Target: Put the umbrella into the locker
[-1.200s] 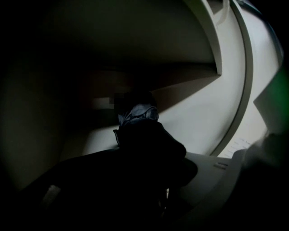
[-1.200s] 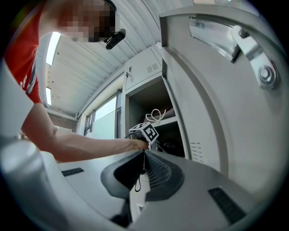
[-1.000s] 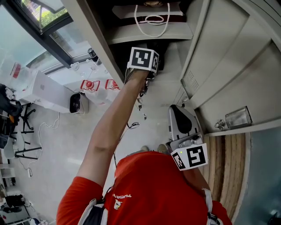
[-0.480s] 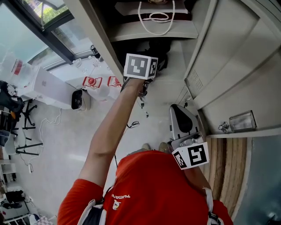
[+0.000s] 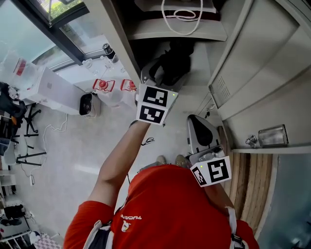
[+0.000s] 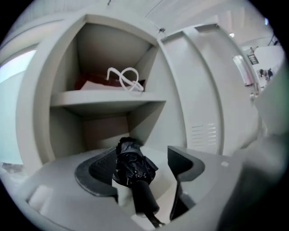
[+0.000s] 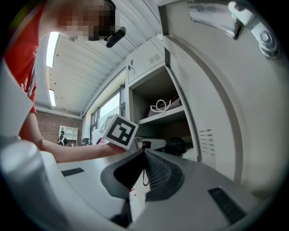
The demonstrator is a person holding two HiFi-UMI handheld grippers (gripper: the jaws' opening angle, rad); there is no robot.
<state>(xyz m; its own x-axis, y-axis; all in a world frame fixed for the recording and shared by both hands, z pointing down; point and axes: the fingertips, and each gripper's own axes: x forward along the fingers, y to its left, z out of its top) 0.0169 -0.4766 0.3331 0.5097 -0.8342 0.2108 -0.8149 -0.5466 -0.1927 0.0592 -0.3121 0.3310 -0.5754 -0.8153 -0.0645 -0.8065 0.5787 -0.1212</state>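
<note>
The black folded umbrella [image 5: 177, 62] lies on the floor of the locker's lower compartment [image 5: 201, 58], handle end toward me. My left gripper [image 5: 154, 73] hangs just outside the locker mouth with its jaws spread wide. In the left gripper view the umbrella [image 6: 133, 168] shows between the open jaws of the left gripper [image 6: 144, 162], beside the left one, and neither pad presses on it. My right gripper [image 5: 199, 127] stays low beside my body, its jaws closed together on nothing. In its own view the right gripper [image 7: 144, 155] points at the open locker [image 7: 158, 131].
The upper shelf [image 5: 177, 35] holds a bag with white cord handles [image 5: 183, 12]. The open locker door [image 5: 252, 58] stands at the right, its handle [image 5: 265, 137] near a wooden panel [image 5: 252, 180]. White boxes [image 5: 46, 92] and a small white device [image 5: 86, 103] sit on the floor to the left.
My left gripper has drawn back out of the locker toward me and rolled. Its jaws have spread, and the umbrella now lies free in the lower compartment. The right gripper has not moved.
</note>
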